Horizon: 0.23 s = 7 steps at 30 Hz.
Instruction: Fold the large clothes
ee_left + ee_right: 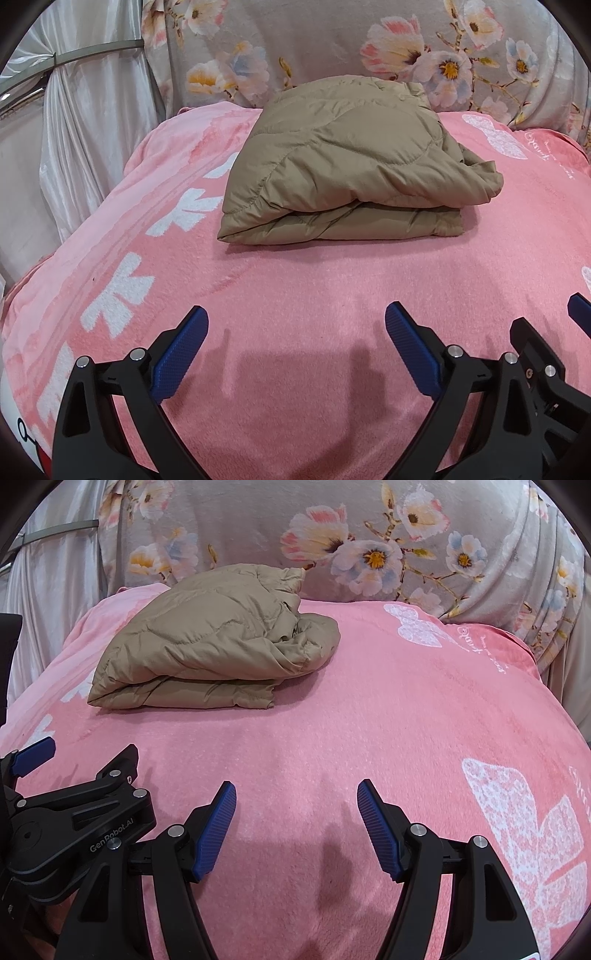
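A tan quilted jacket [343, 162] lies folded into a thick bundle on the pink blanket [295, 295], towards the far side. It also shows in the right wrist view [210, 646], at the left. My left gripper [297, 317] is open and empty, held over the blanket well short of the jacket. My right gripper [297, 794] is open and empty too, beside the left one and to the right of the jacket. Part of the right gripper [580, 314] shows at the right edge of the left wrist view. The left gripper [37, 753] shows at the left of the right wrist view.
A grey floral cover [369, 48] rises behind the bed. White curtains [85, 122] with a metal rail hang at the left. The pink blanket [406, 720] has white bow prints and drops off at the left and right edges.
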Tool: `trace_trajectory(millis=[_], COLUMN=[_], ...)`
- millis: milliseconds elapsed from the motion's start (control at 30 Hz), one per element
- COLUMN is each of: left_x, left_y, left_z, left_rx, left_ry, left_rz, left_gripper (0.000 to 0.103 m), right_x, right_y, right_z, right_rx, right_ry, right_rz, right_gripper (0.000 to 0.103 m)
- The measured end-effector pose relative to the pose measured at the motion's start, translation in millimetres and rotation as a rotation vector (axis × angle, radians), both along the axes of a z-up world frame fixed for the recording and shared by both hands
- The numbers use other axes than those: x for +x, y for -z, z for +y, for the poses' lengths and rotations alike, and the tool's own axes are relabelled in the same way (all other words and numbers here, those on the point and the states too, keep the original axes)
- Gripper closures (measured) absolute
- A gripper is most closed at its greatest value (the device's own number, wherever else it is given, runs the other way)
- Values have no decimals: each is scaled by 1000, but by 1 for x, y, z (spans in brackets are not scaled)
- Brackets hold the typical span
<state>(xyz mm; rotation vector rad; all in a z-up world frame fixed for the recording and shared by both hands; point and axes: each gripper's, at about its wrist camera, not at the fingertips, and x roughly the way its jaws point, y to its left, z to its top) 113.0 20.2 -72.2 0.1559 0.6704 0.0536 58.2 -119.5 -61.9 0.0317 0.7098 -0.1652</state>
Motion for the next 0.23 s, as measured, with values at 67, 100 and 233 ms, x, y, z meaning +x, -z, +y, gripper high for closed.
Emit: trace_trajectory(millis=[67,100,233], left_x=[-1,-2,-3], left_y=[-1,-1,-2], left_z=[-1,-2,-4], left_rx=[1,1,2], left_ry=[3,7,8], left_rz=[-5,-7,-10], left_gripper=[16,17,18], right_x=[0,0,0], right_y=[0,0,-2], right_z=[1,1,0], right_rx=[-4,-7,-13], right_ry=[-1,0,-1], right_rz=[4,4,-2], right_gripper=[36,36,36])
